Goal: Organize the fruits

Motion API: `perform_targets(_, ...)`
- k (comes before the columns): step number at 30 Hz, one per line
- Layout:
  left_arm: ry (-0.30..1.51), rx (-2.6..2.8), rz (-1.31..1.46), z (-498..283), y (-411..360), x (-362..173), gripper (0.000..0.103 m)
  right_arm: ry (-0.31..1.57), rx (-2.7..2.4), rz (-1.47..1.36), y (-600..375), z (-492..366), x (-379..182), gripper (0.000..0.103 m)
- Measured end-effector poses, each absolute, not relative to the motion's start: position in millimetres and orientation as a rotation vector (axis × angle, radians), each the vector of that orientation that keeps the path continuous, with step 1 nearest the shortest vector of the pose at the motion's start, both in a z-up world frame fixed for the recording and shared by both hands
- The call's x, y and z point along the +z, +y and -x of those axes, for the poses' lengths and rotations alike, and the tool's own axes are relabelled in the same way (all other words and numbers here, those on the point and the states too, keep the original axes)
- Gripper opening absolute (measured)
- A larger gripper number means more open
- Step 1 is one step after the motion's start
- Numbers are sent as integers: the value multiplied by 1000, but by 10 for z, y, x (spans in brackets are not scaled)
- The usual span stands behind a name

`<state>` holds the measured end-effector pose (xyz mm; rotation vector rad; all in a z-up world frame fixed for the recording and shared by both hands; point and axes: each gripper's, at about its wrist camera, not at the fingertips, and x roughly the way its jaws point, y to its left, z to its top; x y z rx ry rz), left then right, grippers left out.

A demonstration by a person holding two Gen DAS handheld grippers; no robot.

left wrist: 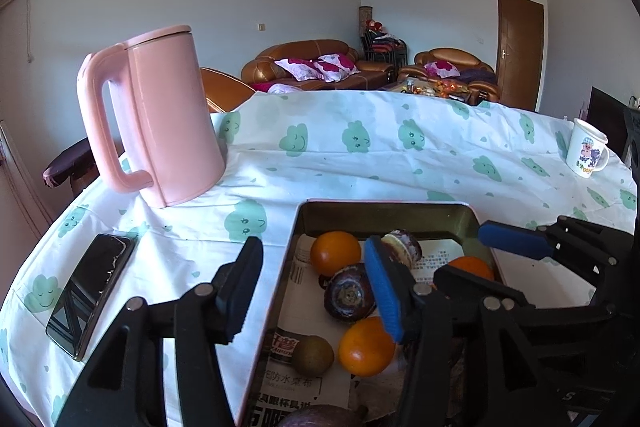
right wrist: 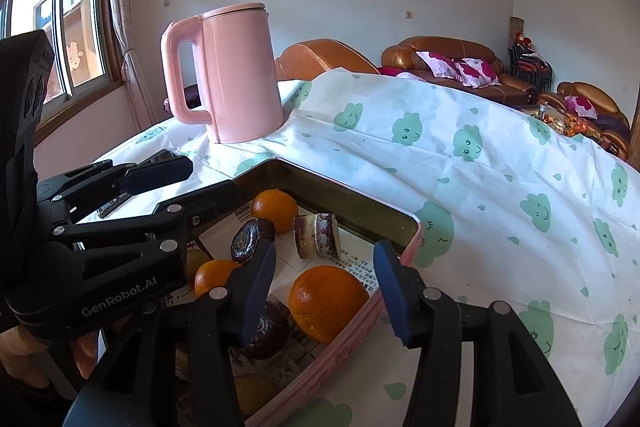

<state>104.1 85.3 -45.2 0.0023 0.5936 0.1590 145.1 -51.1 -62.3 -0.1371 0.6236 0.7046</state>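
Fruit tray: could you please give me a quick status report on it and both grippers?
Left gripper open, straddling tray wall. Right gripper open over an orange, no grip. Fruit all in tray. Nothing blocking.

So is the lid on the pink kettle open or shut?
Shut. The pink kettle stands upright on the tablecloth, and its flat lid sits level on the rim with no gap in either view.
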Motion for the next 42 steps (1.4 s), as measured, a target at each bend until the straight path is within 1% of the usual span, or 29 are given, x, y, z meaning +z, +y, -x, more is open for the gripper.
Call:
perform_targets(3,581,160,12,-994,861,-422,63,616,684,125,-563,-1430,-596,61)
perform_targets(5,559,151,23,-930,851,-377,69,600,675,104,-627,-1394,-537,62)
perform_targets(7,532,149,21,-852,822,-321,77,576,670,83,-702,-1338,-454,62)
perform_targets(10,496,134,36,-737,774,-229,78,540,647,75,-792,-1228,-344,64)
perform_targets(12,476,124,44,-653,743,-184,79,520,632,80,-839,-1150,-284,68)
perform_targets(16,436,133,56,-507,715,-112,89,471,608,82,-931,-992,-192,70)
perform_targets(21,396,133,76,-359,700,-58,98,420,569,100,-1025,-824,-125,71)
perform_targets(28,376,107,66,-286,576,-36,100,409,542,88,-1183,-727,-72,72)
perform_targets(42,378,71,65,-238,457,-27,100,403,500,60,-1399,-584,-39,74)
